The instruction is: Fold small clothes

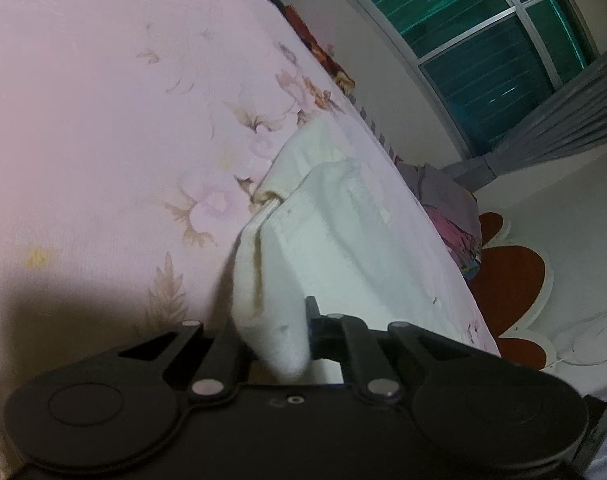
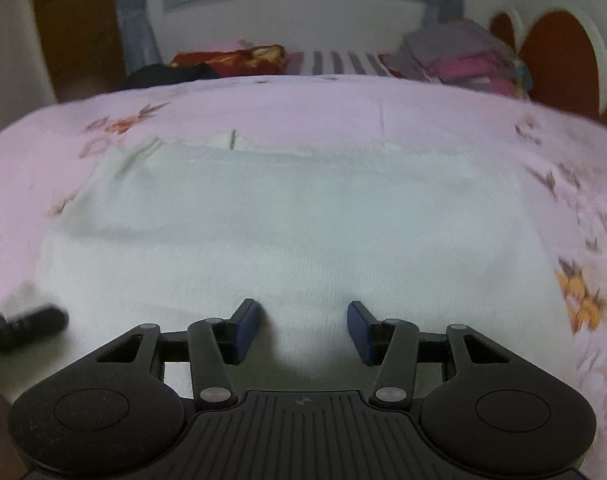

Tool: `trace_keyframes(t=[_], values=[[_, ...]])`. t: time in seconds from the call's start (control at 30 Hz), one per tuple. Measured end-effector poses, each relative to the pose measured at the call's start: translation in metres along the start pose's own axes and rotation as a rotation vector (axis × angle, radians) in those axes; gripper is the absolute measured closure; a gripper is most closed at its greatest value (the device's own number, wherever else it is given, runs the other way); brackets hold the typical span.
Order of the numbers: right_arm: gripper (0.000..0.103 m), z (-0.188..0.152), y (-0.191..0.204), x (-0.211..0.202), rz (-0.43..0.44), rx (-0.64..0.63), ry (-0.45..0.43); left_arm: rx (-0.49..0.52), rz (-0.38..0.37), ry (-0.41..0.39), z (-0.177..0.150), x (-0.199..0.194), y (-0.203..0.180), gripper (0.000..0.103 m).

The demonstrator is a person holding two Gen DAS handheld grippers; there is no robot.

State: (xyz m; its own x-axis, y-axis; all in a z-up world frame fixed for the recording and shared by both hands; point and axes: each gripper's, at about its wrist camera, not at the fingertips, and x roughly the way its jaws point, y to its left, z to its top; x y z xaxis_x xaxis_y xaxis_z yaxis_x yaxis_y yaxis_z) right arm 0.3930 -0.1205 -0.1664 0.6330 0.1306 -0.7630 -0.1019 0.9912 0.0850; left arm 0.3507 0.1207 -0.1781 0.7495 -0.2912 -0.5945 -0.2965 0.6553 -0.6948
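My left gripper [image 1: 281, 344] has its fingers pinched on a bunched corner of the white garment [image 1: 343, 232], low in the frame. My right gripper [image 2: 303, 332] hangs half open over the garment's near edge, holding nothing. The cloth lies flat on the floral bed [image 2: 343, 100]. I'd clamp the right corner too, then lift both evenly. No containers are visible.

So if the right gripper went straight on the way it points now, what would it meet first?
Most likely the white garment spread on the bed. The right gripper stands open and empty just above it, angled down; how near it is cannot be judged.
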Motion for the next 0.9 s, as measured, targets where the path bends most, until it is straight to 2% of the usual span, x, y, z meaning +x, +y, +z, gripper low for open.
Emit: trace_keyframes(t=[0.1,0.17,0.37,0.53,0.73,0.9], values=[[0.054,-0.001,-0.009,0.0,0.034,0.028,0.003,0.029,0.023,-0.027,-0.002,-0.004,-0.01,0.096],[0.053,-0.005,-0.005,0.001,0.022,-0.018,-0.013,0.059,0.033,-0.052,-0.004,-0.008,-0.019,0.096],[0.053,-0.001,-0.02,-0.005,0.1,0.04,-0.012,0.273,0.052,-0.114,-0.012,-0.019,-0.067,0.097],[0.053,0.002,-0.044,-0.022,0.155,0.126,-0.036,0.427,0.022,-0.136,-0.025,-0.019,-0.109,0.097],[0.053,-0.001,-0.091,-0.053,0.167,0.2,-0.075,0.656,-0.08,-0.081,-0.067,-0.007,-0.175,0.097],[0.053,-0.012,-0.142,-0.077,0.111,0.266,-0.094,0.822,-0.133,0.018,-0.126,0.02,-0.208,0.097]])
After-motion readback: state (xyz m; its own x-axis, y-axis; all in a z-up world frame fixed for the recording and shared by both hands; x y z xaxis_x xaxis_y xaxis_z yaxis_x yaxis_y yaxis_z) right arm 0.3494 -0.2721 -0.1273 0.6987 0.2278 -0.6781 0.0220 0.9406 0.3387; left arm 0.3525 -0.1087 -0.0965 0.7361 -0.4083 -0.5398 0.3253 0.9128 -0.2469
